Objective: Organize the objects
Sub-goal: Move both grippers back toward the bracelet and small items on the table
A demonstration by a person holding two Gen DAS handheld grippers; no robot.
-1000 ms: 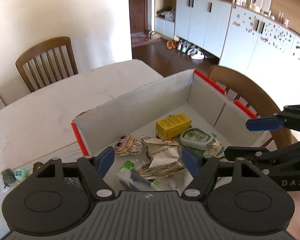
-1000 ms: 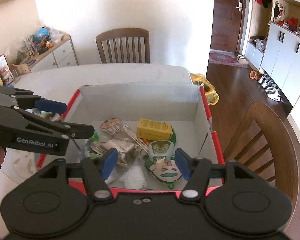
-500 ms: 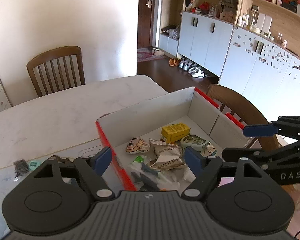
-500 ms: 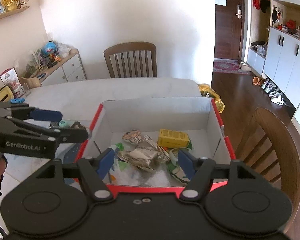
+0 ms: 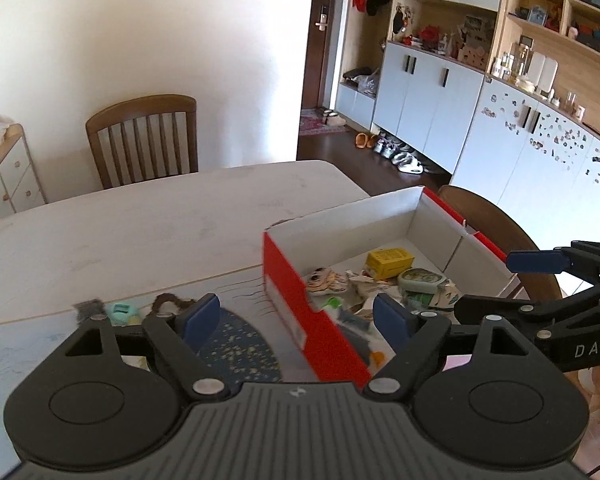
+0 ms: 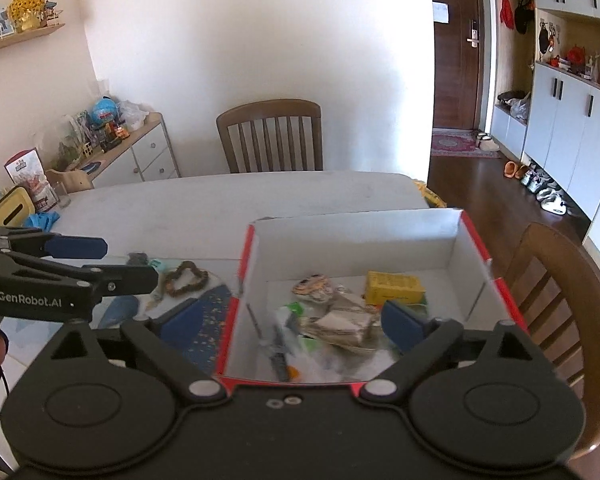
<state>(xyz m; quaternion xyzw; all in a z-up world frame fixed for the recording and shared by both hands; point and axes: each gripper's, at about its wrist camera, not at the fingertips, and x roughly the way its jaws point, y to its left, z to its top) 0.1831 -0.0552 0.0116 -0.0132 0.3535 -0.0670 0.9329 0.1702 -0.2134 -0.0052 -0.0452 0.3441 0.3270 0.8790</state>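
Note:
A red cardboard box (image 5: 292,280) (image 6: 356,236) with white inner walls stands on the table. In it lie a yellow carton (image 5: 390,258) (image 6: 394,286), a cartoon-face plush (image 5: 328,282) (image 6: 314,288), a crumpled foil wrapper (image 6: 344,326), a green-and-white round case (image 5: 422,280) and other small items. My left gripper (image 5: 296,318) (image 6: 112,264) hovers above the box's near left corner, jaws opening, nothing between them. My right gripper (image 6: 292,322) (image 5: 500,284) hangs over the box's near edge, jaws opening wide and empty.
Left of the box, a bead bracelet (image 6: 186,278) (image 5: 168,304), a mint-coloured trinket (image 5: 122,312) and a dark grey scrap (image 5: 88,308) lie by a blue speckled mat (image 5: 236,344). Wooden chairs stand at the far side (image 5: 144,136) and the right (image 6: 556,300). A yellow tissue box (image 6: 12,210) sits far left.
Both grippers have drawn back and risen from over the box's contents, so the box looks smaller. The left one has shifted left over the table. Both pairs of jaws stand wider.

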